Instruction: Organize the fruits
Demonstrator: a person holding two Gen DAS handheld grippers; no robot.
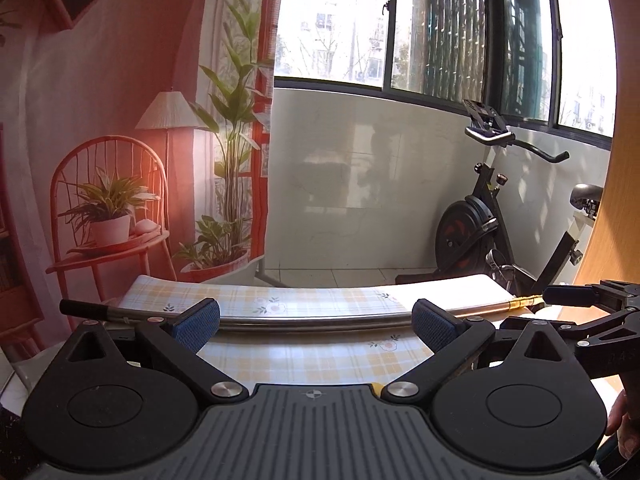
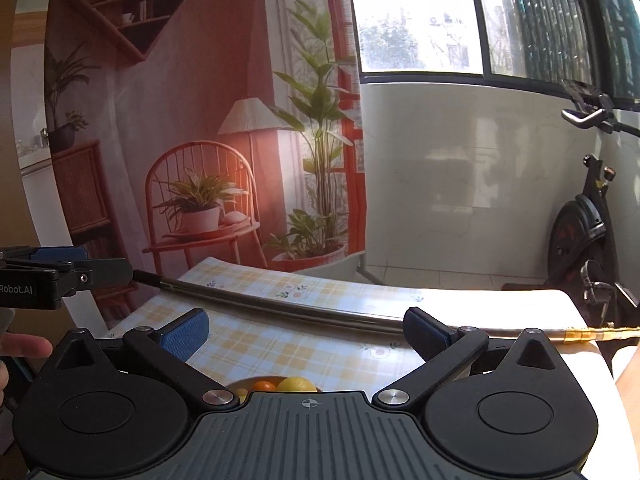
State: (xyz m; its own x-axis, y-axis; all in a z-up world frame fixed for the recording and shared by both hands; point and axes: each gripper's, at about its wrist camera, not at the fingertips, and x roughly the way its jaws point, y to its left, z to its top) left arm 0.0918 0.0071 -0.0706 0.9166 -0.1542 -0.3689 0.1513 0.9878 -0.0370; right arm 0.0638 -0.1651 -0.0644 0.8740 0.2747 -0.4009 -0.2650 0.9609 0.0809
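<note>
The round yellow and orange fruits (image 2: 280, 385) lie low and close, just under the right gripper (image 2: 306, 332), whose fingers are wide apart and empty. The left gripper (image 1: 316, 322) is wide apart and empty too, and sees no fruit, so the right one seems nearer.

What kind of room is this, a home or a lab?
Probably a home balcony or sunroom: an exercise bike stands by big sliding windows, and a table with a checked cloth holds a bowl of fruit.
</note>
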